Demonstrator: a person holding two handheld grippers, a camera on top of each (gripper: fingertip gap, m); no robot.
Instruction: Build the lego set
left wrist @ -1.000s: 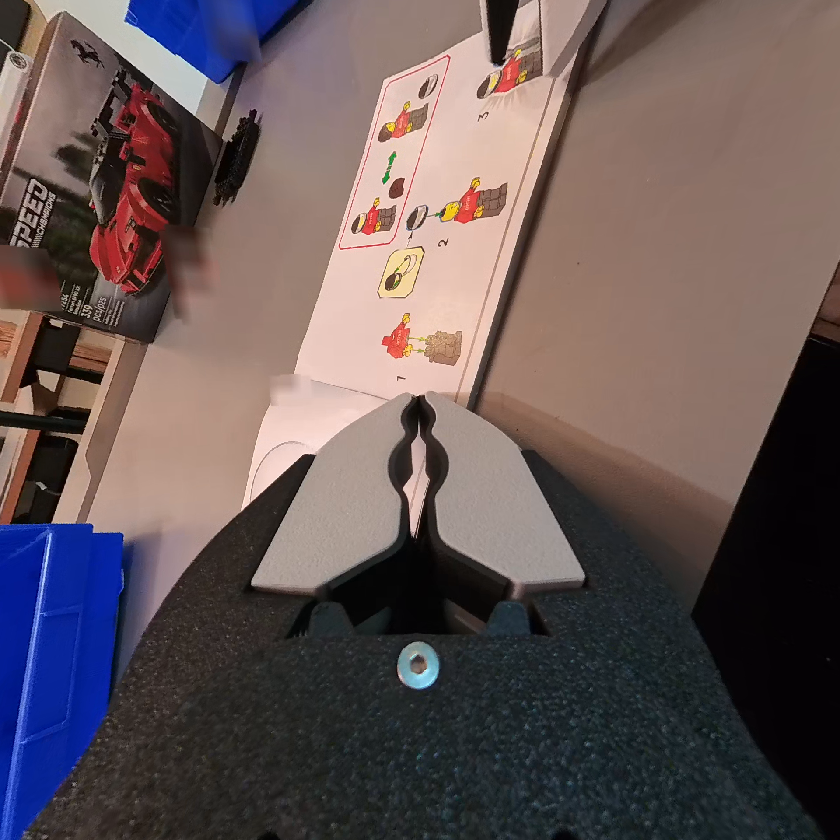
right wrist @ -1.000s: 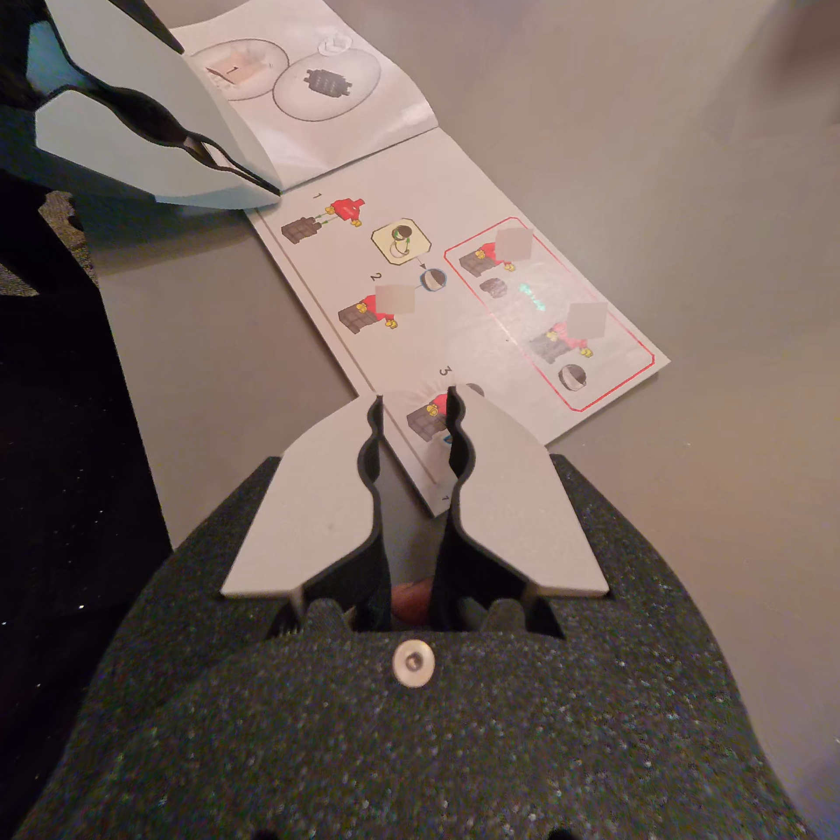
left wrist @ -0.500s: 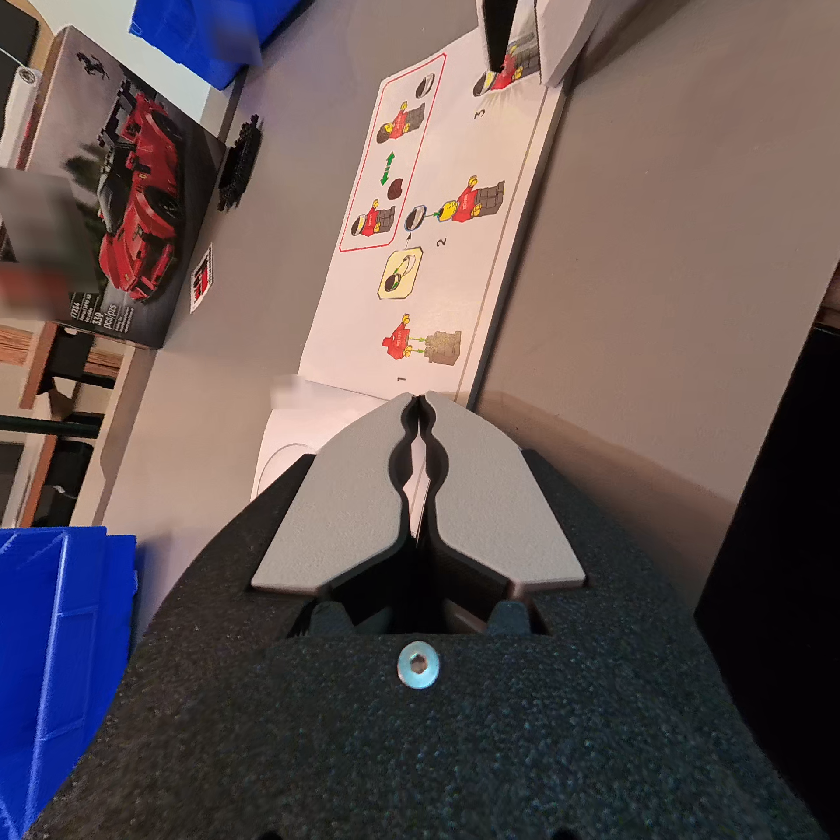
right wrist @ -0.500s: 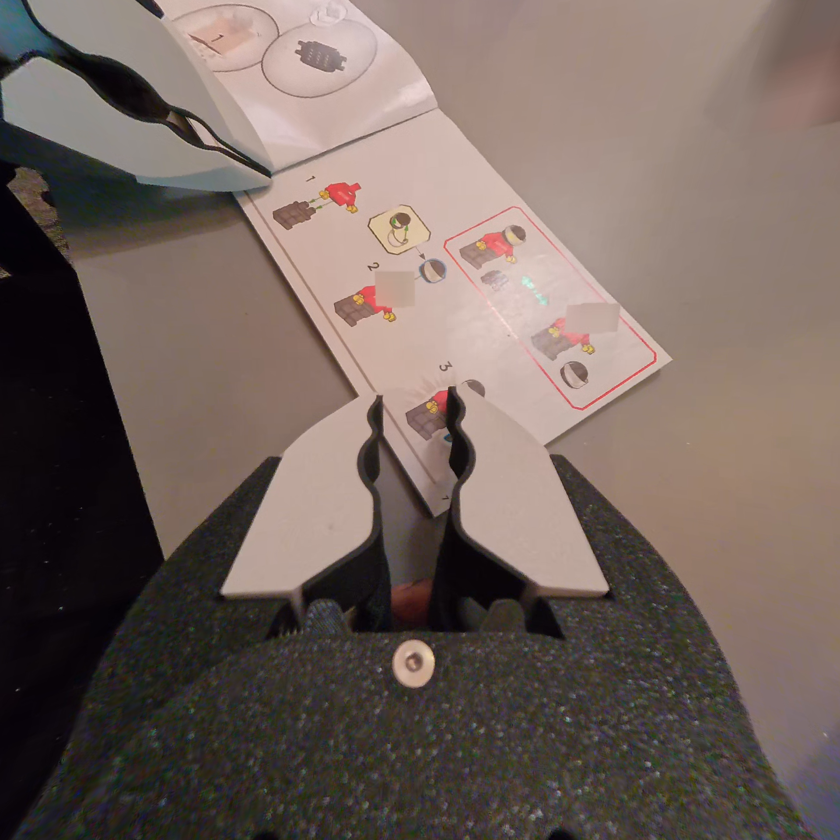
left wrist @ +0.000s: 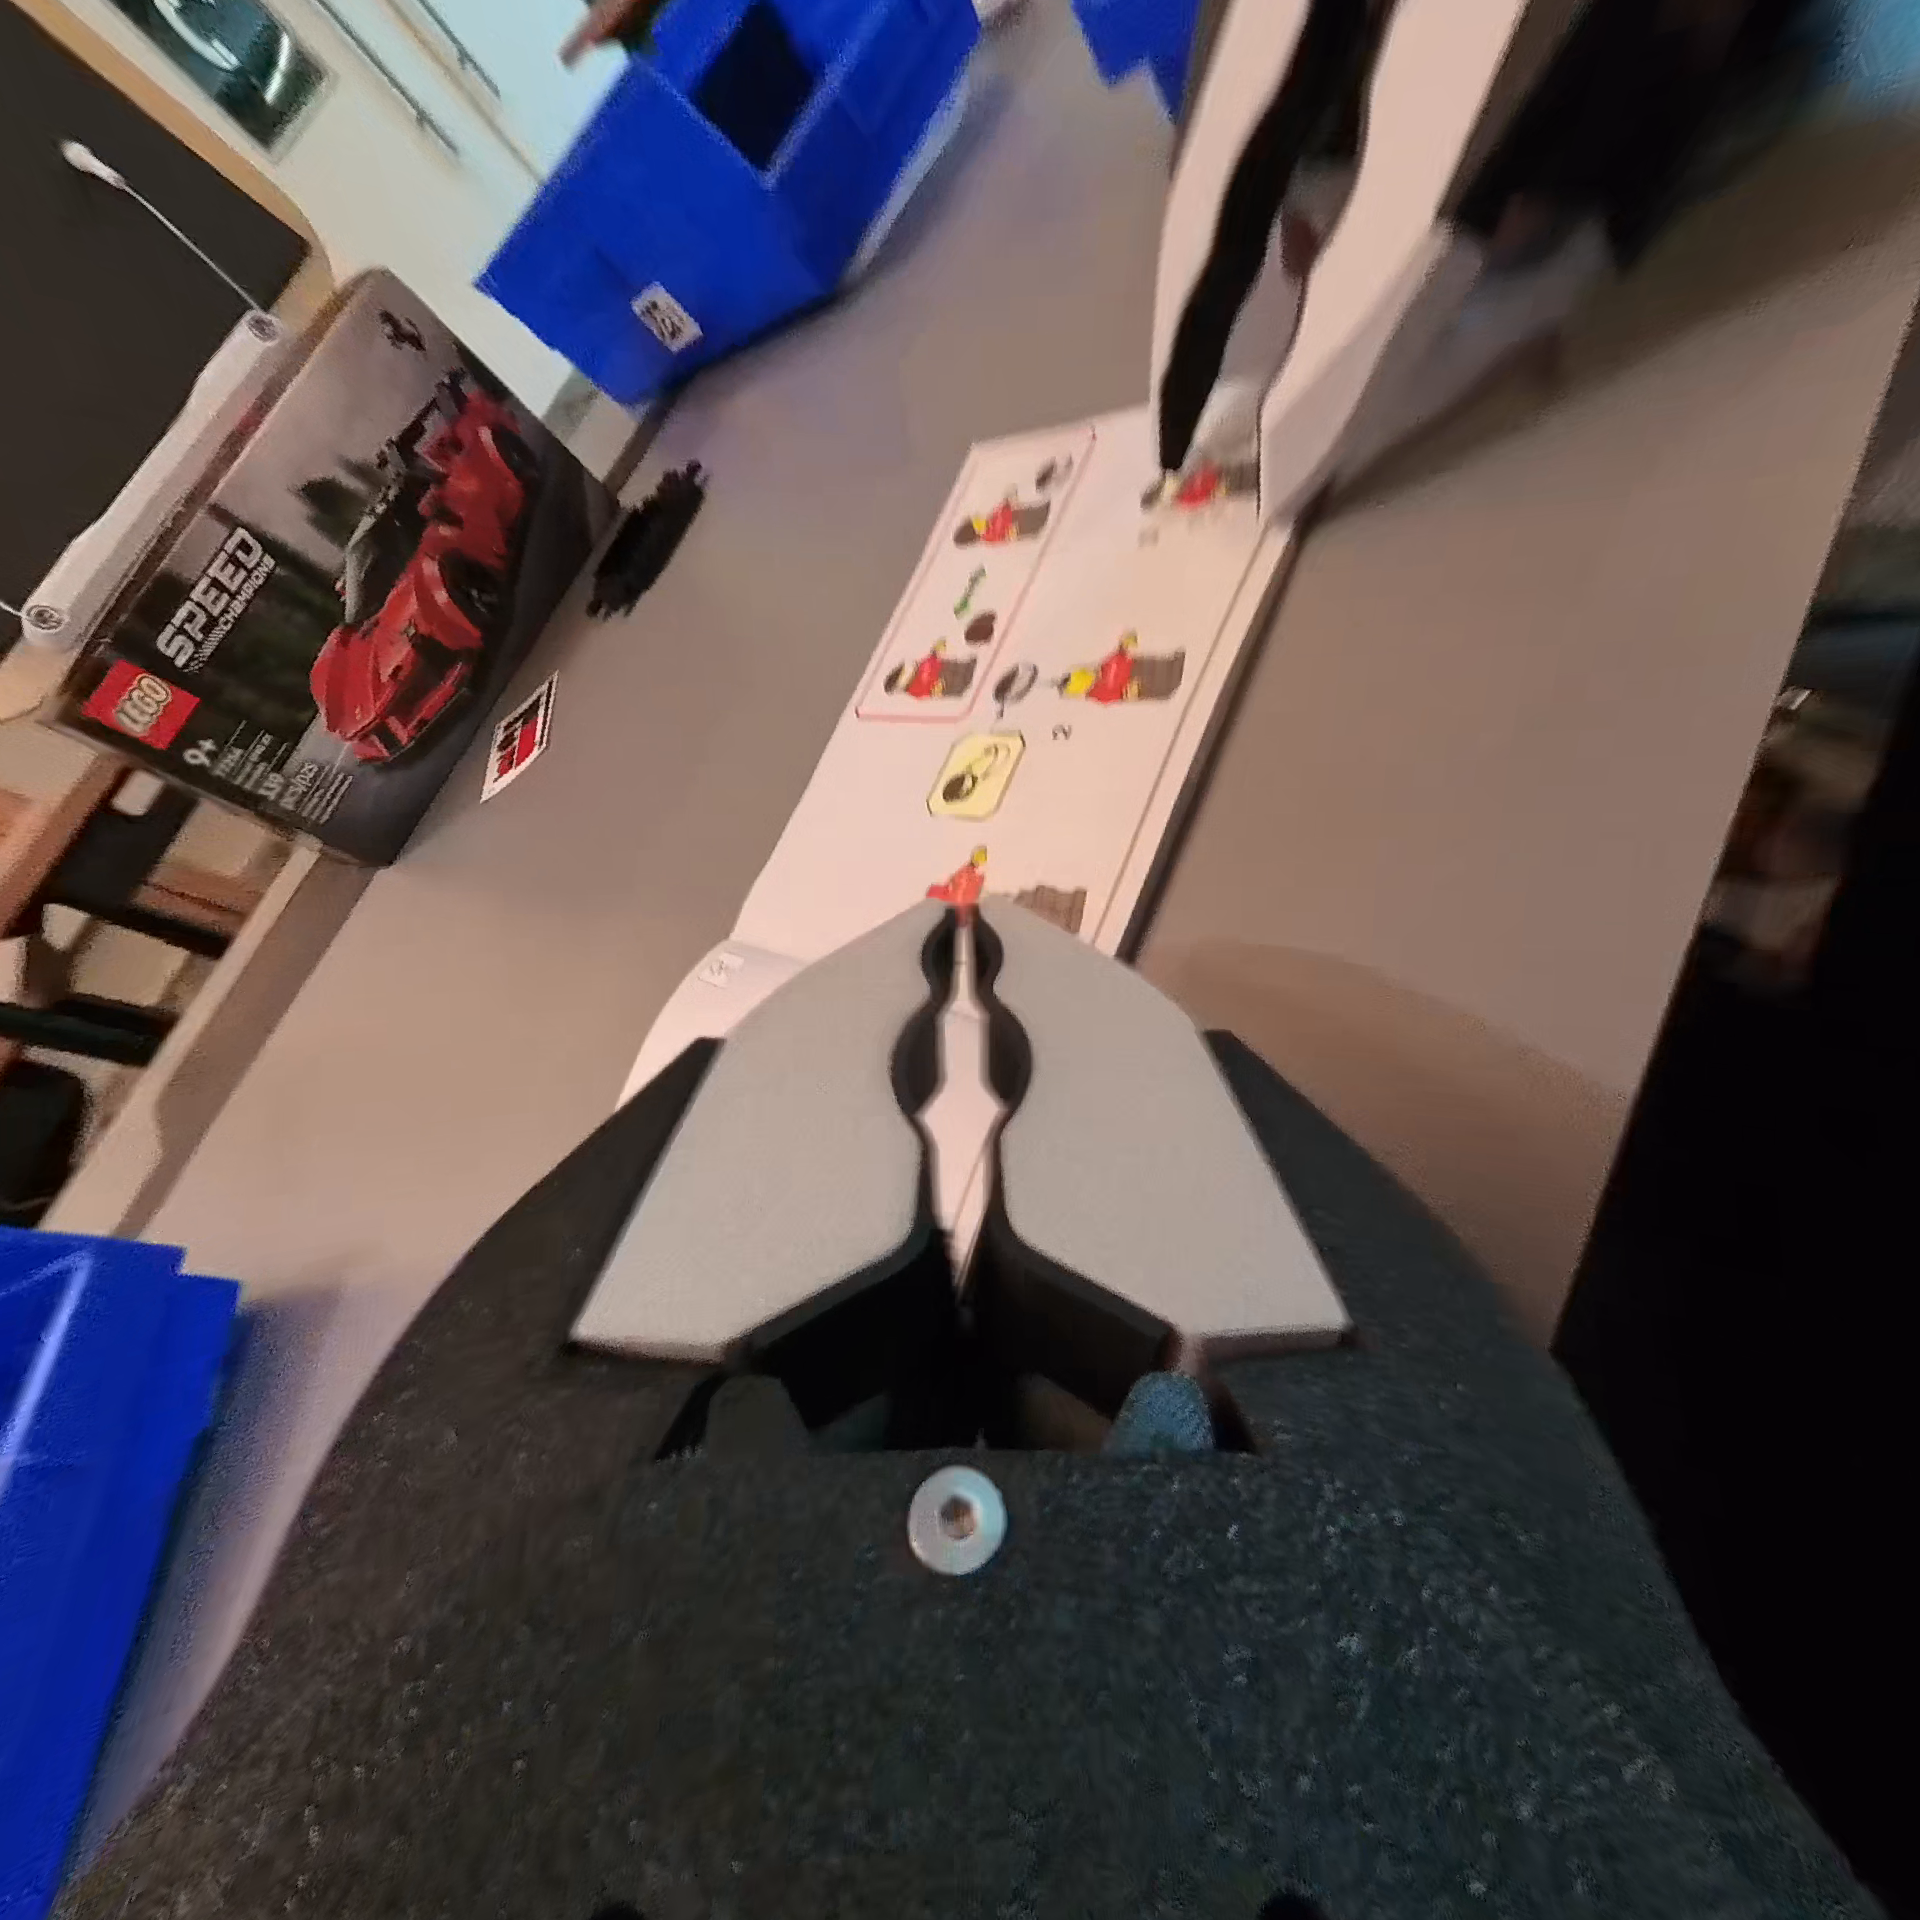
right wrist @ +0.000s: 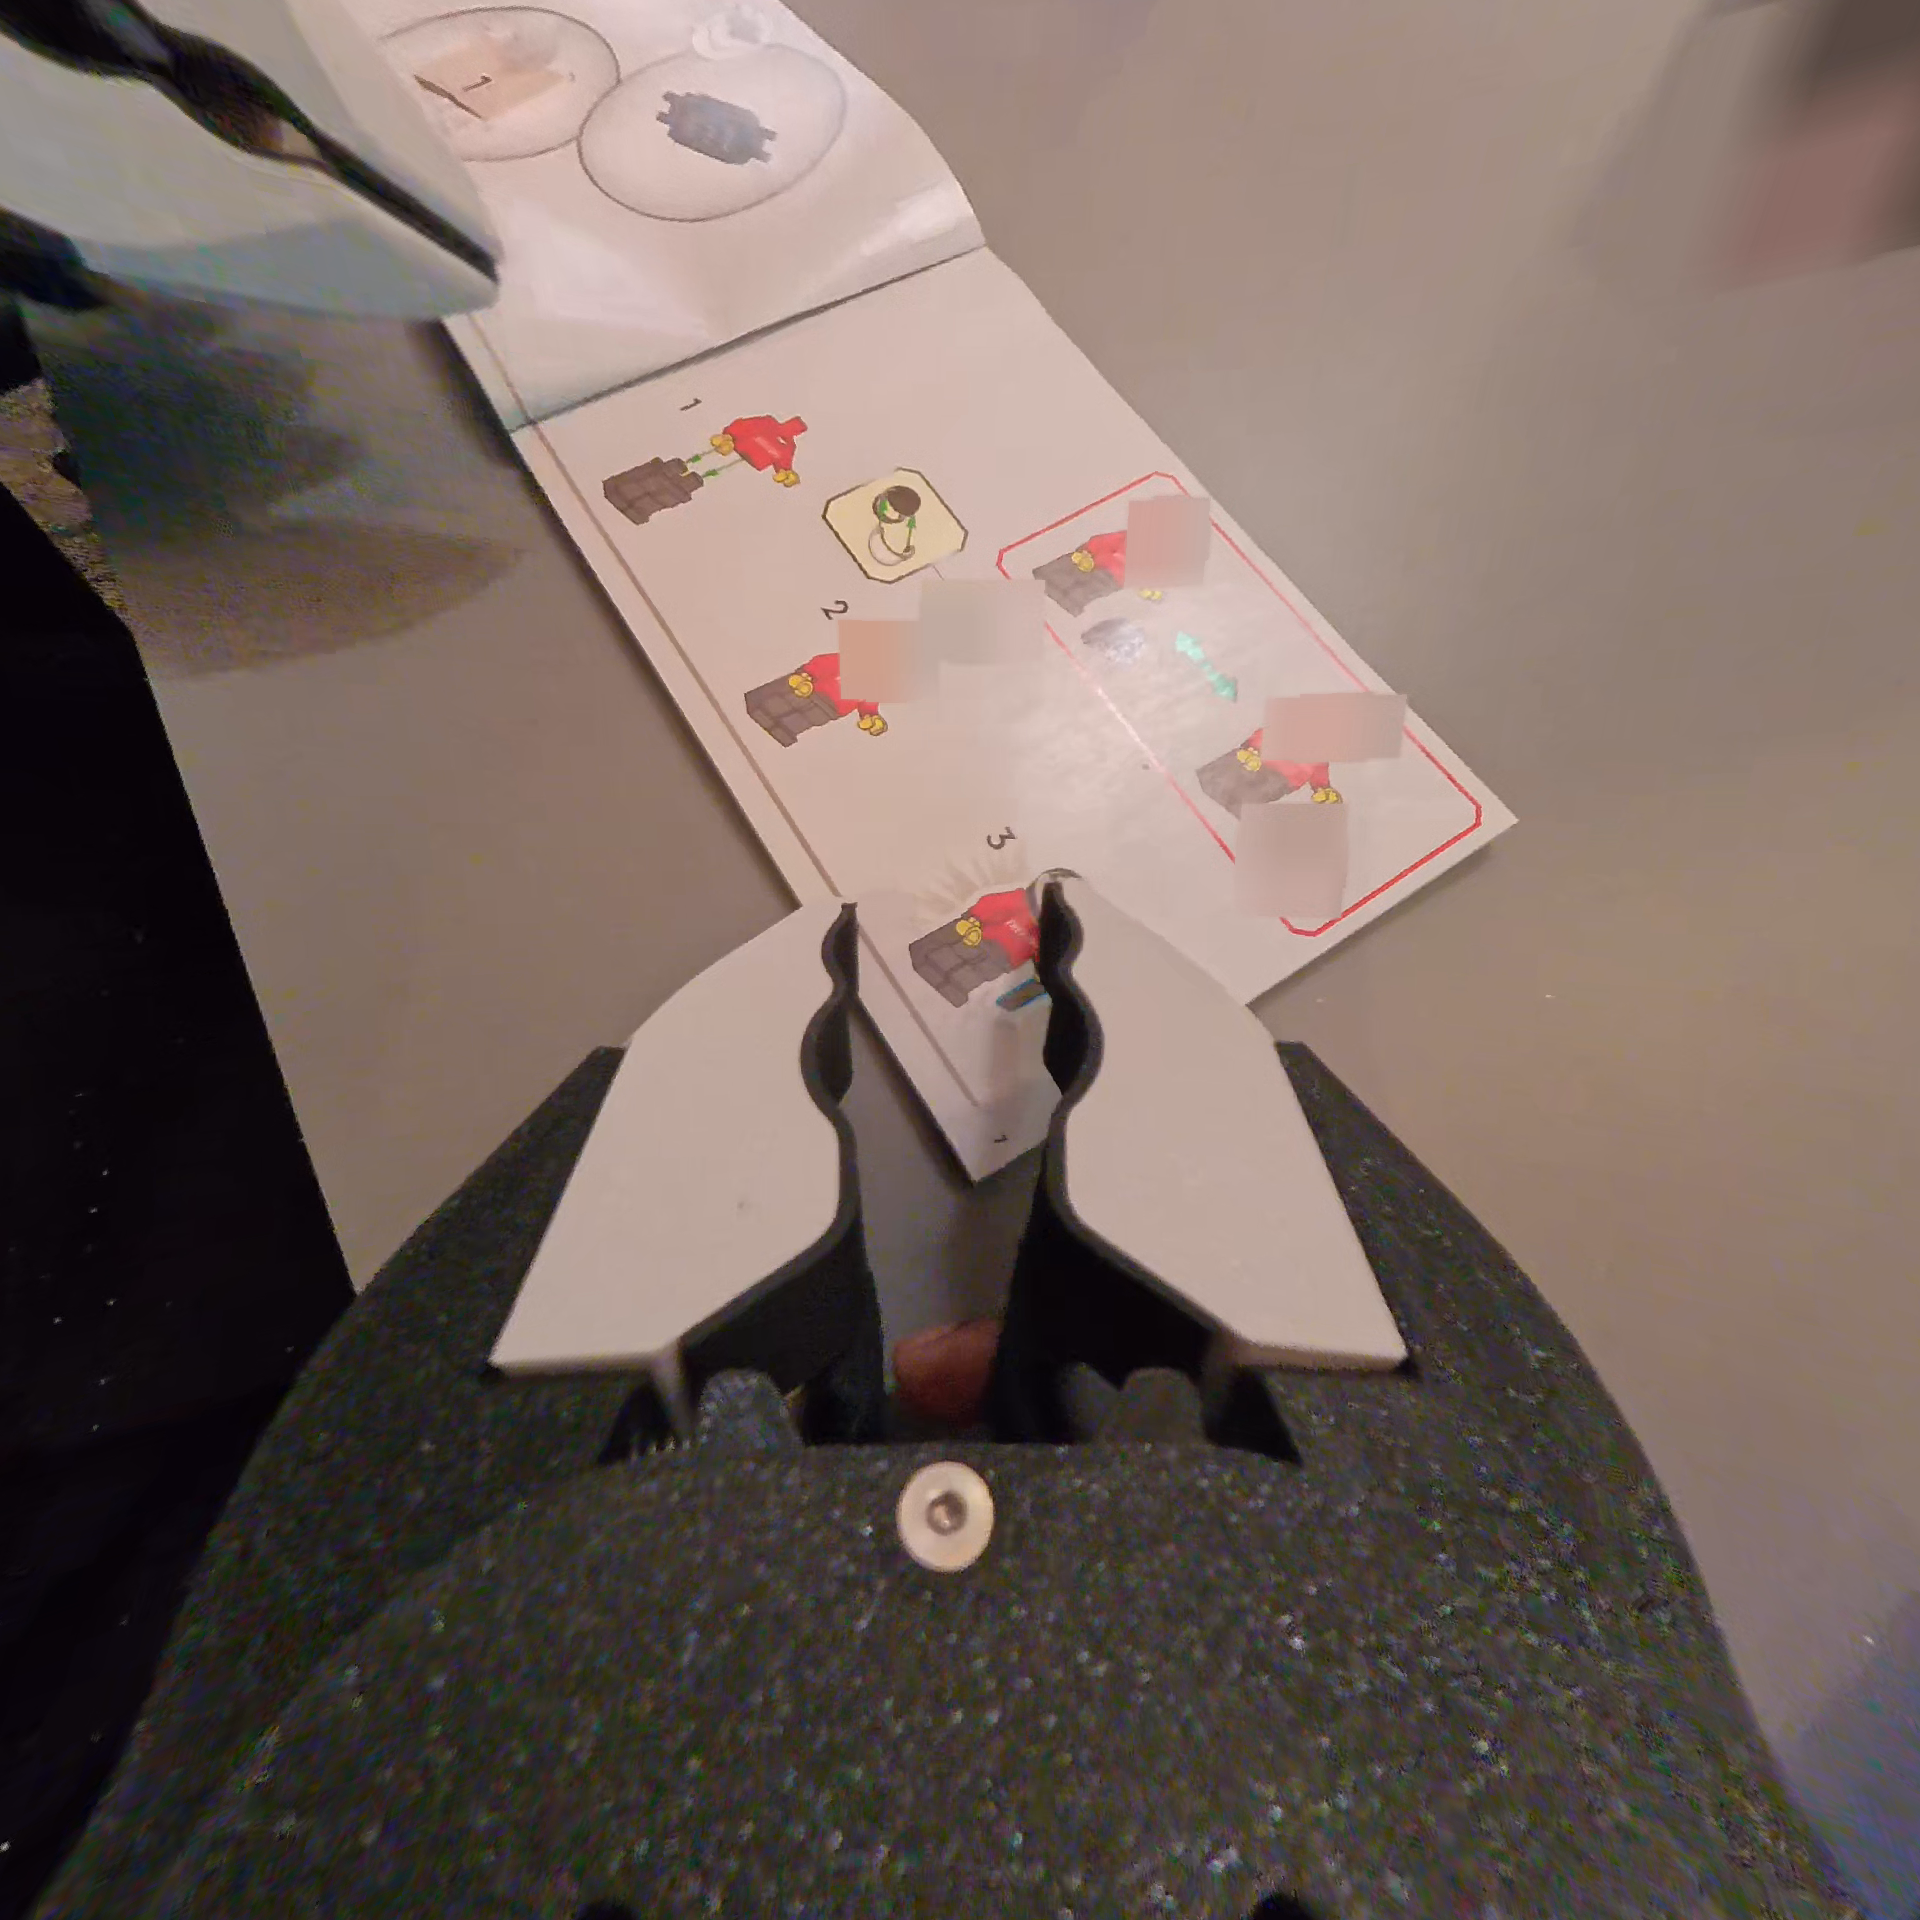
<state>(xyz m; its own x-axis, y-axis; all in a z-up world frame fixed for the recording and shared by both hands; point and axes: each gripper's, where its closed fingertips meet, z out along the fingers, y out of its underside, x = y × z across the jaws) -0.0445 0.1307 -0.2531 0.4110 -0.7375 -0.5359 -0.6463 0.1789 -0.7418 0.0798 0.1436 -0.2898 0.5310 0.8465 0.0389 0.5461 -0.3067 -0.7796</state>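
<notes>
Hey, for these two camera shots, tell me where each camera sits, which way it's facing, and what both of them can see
Left wrist view: on the left gripper, jaws shut, looking along the grey table over the open instruction booklet toward a toy car box and blue bins; the right gripper shows far off.
Right wrist view: on the right gripper, jaws open above the booklet's near corner; the left gripper shows top left.
Shared: the booklet, the table, both grippers.

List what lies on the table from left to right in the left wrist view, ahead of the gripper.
Toy car set box → small red, black and white card → black toothed piece → open instruction booklet → right gripper over the booklet's far end.
</notes>
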